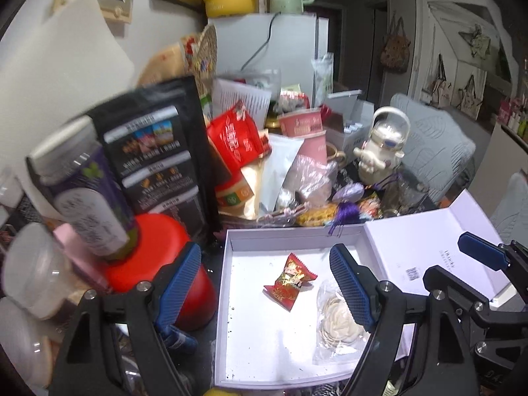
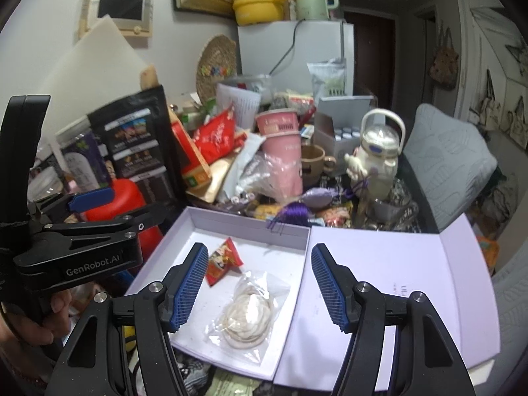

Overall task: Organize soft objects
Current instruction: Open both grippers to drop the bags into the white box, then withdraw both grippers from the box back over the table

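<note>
Two soft packets lie in the white box (image 2: 231, 222): a red sachet (image 2: 222, 260) toward its far left and a clear bag (image 2: 247, 313) nearer its right. Both the left gripper (image 1: 264, 287) and right gripper (image 2: 255, 288) hover empty, jaws spread. The bag lies below the right gripper, the nearer tool, with the sachet nearer the left.

Two handheld grippers of matte black plastic, left gripper (image 1: 265, 288) and right gripper (image 2: 259, 285), each with blue ribbed finger pads (image 2: 188, 285), silver round screws (image 2: 155, 286), and white "GenRobot.AI" lettering (image 2: 92, 265).
</note>
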`<state>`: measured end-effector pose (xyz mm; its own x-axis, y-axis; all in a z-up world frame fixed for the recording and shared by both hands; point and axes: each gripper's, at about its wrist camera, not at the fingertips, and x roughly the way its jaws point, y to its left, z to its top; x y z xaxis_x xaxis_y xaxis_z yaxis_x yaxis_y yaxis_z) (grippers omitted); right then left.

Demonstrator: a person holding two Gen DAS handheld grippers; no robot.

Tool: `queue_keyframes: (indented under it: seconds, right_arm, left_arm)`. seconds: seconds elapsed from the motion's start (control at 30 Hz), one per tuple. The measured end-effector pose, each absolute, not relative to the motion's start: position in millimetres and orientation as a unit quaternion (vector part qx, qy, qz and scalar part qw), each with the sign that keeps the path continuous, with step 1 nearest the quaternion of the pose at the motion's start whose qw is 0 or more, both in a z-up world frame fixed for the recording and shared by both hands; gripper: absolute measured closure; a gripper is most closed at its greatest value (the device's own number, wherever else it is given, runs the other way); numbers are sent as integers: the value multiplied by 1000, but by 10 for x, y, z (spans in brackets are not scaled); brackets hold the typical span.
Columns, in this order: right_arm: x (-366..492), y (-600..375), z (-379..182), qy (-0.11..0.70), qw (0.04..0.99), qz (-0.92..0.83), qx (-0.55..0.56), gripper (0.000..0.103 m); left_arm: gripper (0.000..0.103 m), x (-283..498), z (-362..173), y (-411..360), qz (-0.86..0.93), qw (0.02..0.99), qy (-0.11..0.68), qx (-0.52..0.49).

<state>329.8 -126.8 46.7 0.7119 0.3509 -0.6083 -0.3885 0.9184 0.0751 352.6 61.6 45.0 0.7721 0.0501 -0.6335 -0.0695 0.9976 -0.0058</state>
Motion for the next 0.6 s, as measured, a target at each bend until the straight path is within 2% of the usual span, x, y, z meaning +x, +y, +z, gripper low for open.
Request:
queue_keyframes:
  seconds: [0.6]
  right_arm:
    - [2289,-1529,977,249,949,195,-18,35]
  left_arm:
    - [22,2486,1040,449,17,965,260,1]
